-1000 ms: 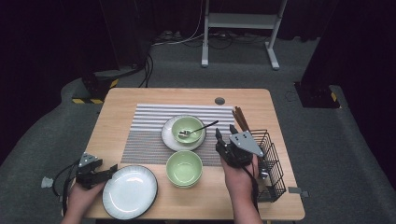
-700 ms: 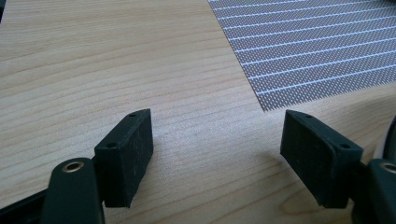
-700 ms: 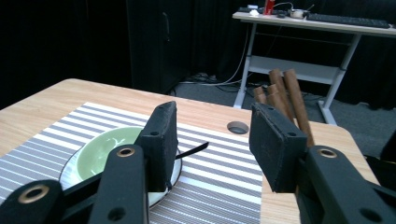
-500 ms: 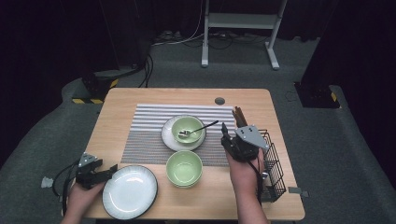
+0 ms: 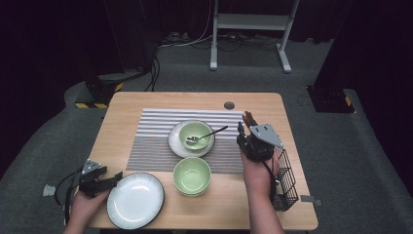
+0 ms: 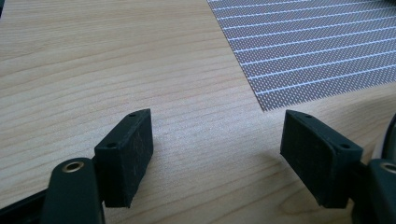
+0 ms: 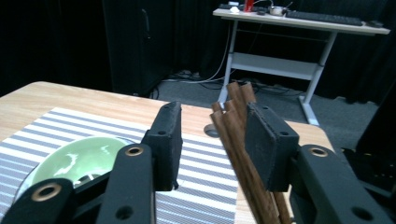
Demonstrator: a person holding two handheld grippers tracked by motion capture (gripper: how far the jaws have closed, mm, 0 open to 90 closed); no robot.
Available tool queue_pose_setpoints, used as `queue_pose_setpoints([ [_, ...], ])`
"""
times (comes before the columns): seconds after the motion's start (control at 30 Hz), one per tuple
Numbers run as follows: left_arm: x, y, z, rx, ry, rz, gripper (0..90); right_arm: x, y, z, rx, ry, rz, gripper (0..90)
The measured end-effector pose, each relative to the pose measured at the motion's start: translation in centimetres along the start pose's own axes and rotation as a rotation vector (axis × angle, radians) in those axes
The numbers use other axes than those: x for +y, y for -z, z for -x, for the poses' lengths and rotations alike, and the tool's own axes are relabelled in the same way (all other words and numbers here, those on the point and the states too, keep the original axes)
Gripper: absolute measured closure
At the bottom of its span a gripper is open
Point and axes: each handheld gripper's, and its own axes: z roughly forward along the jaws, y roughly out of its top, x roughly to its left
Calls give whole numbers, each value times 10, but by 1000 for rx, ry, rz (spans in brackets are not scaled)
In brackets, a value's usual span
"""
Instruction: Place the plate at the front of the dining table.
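Right gripper sits with jaws parted; the brown chopsticks stand between them, against the right jaw, unclamped. Left gripper is spread wide over bare table, white plate just beside it.

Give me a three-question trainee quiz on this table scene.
1. True or false: the spoon rests in the far green bowl.
2. What stands between the jaws of the right tongs? A) chopsticks B) a fork C) a cup
3. Which dish lies right beside the left tongs?

Key: 1 true. 2 A. 3 the white plate.
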Motion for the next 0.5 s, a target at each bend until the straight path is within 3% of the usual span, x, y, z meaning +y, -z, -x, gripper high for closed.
queue_pose_setpoints([
  [0.2, 0, 0, 0, -1, 1, 0, 256, 3, -5, 0, -25, 15, 2, 684],
  [0.5, 0, 0, 0, -1, 2, 1, 257, 0, -10, 4, -55, 7, -22, 686],
])
